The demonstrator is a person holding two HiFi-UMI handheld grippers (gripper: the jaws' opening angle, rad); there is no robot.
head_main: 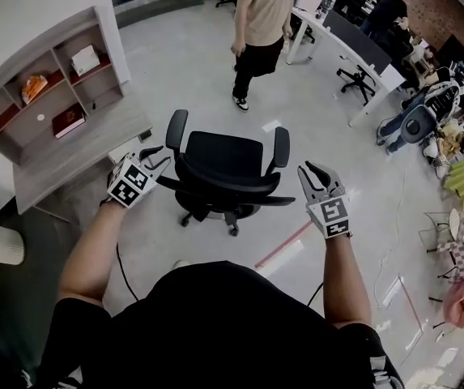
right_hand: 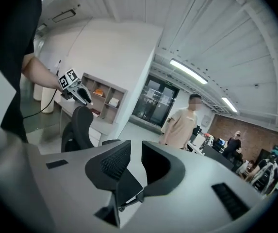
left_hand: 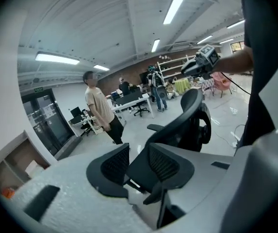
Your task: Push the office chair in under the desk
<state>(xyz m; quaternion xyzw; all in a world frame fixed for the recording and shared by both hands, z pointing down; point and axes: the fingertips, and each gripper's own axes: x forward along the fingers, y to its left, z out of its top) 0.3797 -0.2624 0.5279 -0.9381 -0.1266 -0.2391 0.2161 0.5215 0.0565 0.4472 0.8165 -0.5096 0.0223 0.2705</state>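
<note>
1. Upper left: a shelf unit (head_main: 53,87) stands on the grey tabletop (head_main: 86,148).
2. The left claw (head_main: 157,160) hangs near the tabletop's corner, just beside the chair's left edge, jaws apart and gripping nothing.
3. The office chair (head_main: 219,156) stands mid-frame on the floor, out from the tabletop, its back toward the camera.
4. A person (head_main: 260,31) stands beyond it, top centre.
5. The right claw (head_main: 312,173) hangs beside the chair's right edge, jaws slightly apart, empty.

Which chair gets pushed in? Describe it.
Find the grey desk with the cubby shelf at the left of the head view. Just right of it, on open floor, stands a black office chair with armrests. Unlike the chairs by the far white desks, it stands alone.
</note>
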